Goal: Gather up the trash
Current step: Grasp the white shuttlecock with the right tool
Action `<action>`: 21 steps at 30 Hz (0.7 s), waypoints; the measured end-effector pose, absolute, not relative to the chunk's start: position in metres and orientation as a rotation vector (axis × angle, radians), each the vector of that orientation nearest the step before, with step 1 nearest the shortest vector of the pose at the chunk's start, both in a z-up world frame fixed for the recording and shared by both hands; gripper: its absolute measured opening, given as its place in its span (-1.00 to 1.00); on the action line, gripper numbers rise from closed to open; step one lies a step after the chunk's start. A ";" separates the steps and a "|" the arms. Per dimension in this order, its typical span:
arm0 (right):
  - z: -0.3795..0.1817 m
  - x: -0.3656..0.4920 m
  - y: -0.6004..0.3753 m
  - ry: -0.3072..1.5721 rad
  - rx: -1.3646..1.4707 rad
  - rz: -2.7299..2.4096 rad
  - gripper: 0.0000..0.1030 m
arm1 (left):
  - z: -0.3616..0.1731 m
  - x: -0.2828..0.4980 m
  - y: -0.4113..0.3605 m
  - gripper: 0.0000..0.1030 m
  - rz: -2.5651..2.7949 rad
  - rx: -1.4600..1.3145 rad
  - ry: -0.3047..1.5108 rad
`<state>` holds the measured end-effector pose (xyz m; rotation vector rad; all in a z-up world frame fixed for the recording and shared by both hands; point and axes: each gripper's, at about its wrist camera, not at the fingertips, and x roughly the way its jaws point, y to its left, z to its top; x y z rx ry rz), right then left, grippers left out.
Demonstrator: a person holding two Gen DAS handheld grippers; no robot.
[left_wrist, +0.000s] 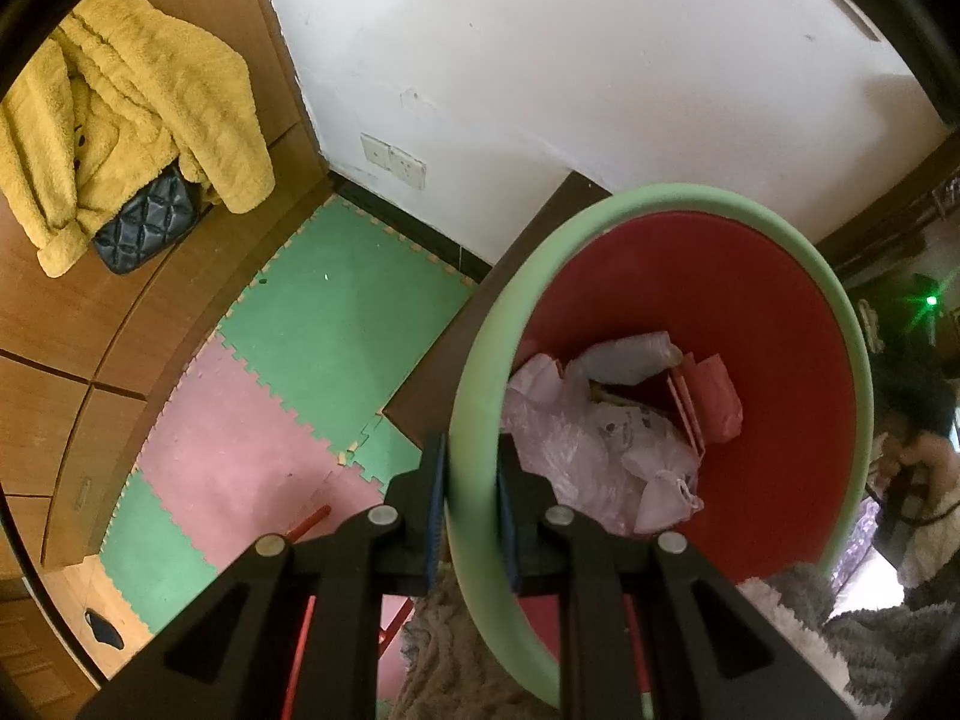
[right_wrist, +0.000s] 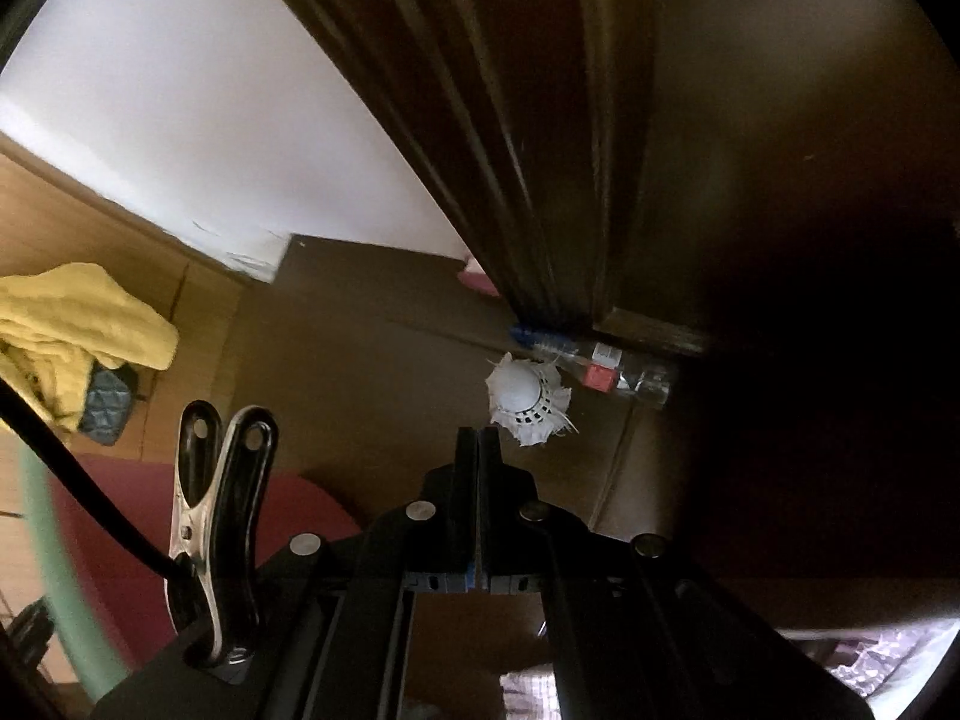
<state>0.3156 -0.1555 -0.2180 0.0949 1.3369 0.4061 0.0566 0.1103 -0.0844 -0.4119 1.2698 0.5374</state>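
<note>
My left gripper [left_wrist: 471, 480] is shut on the green rim [left_wrist: 474, 396] of a red trash bin [left_wrist: 750, 324], with one finger outside the wall and one inside. Crumpled plastic bags [left_wrist: 600, 450] and a red packet [left_wrist: 714, 402] lie at the bottom of the bin. In the right wrist view, my right gripper [right_wrist: 478, 435] has its jaws pressed together. A white shuttlecock [right_wrist: 525, 399] hangs at the tips by the edge of its feather skirt, cork toward the camera. A clear plastic bottle [right_wrist: 600, 369] lies on the floor behind it, against the door frame.
A dark wooden door frame [right_wrist: 510, 150] stands right beside the bottle. Green and pink foam mats [left_wrist: 336, 312] cover the floor left of the bin. On a wooden cabinet lie a yellow fleece coat [left_wrist: 132, 120] and a quilted bag [left_wrist: 147, 222]. A person [left_wrist: 924, 480] is at the right edge.
</note>
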 end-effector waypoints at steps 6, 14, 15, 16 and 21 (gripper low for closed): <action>-0.227 0.328 -0.158 1.344 0.032 0.345 -0.17 | -0.085 0.057 0.110 -0.70 0.534 -0.412 1.271; -0.280 0.347 -0.130 1.392 -0.102 0.324 0.32 | -0.088 0.056 0.102 -0.70 0.543 -0.374 1.290; -0.285 0.349 -0.126 1.397 -0.106 0.319 0.32 | -0.088 0.056 0.101 -0.70 0.545 -0.375 1.292; -0.290 0.352 -0.123 1.403 -0.105 0.315 0.32 | -0.088 0.056 0.102 -0.70 0.546 -0.373 1.293; -0.311 0.360 -0.112 1.449 -0.060 0.342 -0.51 | -0.087 0.056 0.102 -0.70 0.553 -0.373 1.301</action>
